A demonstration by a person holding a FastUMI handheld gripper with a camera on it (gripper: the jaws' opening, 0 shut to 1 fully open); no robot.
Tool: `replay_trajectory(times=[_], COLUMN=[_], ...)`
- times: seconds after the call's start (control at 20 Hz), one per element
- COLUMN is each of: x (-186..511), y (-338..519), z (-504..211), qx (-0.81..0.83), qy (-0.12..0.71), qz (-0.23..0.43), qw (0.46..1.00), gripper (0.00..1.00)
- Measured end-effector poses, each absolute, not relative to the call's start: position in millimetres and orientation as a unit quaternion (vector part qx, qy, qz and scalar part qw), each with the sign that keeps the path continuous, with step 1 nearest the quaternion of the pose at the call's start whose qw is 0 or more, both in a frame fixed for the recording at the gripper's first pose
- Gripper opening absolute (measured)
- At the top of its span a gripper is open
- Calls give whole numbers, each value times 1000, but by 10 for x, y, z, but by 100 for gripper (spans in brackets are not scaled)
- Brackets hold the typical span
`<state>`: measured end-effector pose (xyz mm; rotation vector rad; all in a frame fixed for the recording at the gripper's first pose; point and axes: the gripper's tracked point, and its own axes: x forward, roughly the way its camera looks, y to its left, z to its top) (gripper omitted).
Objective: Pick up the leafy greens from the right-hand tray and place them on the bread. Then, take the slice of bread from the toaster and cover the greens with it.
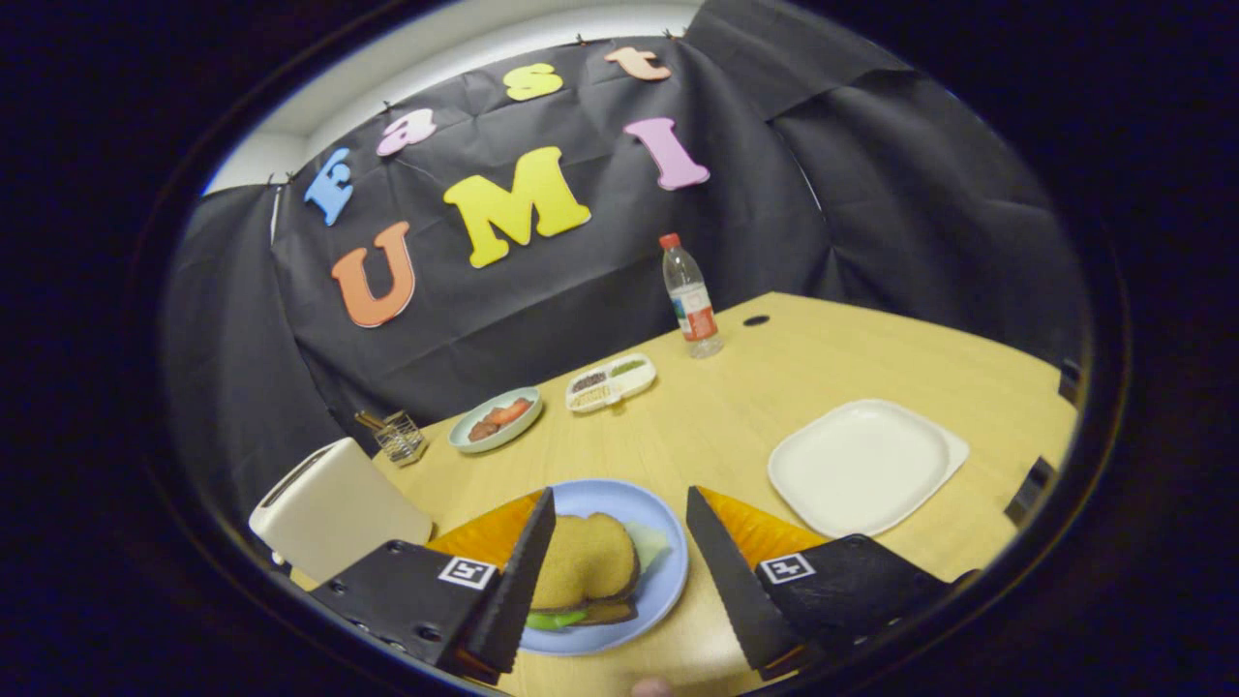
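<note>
So my jaws (619, 571) are spread wide and gripping nothing. Between them sits the blue plate (668, 581) with the top bread slice (586, 560) lying over the leafy greens (559, 618), which peek out from under it, and another slice underneath. The toaster (329, 508) stands just off my left finger. The white tray (857, 465) is ahead of my right finger on the counter (736, 416). Far beyond: a small dish (496, 418), a divided tray (610, 382) and a water bottle (691, 298).
</note>
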<state>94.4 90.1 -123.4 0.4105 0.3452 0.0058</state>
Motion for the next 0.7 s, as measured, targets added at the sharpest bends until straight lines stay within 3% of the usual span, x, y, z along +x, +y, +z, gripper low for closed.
replay_trajectory(times=[0.15, 0.45, 0.7], x=[836, 435, 92], y=[659, 532, 671], z=[-751, 168, 536], qx=[143, 38, 4], qy=[112, 17, -40], qz=[-15, -30, -29], qw=[983, 999, 999], gripper=[94, 96, 95])
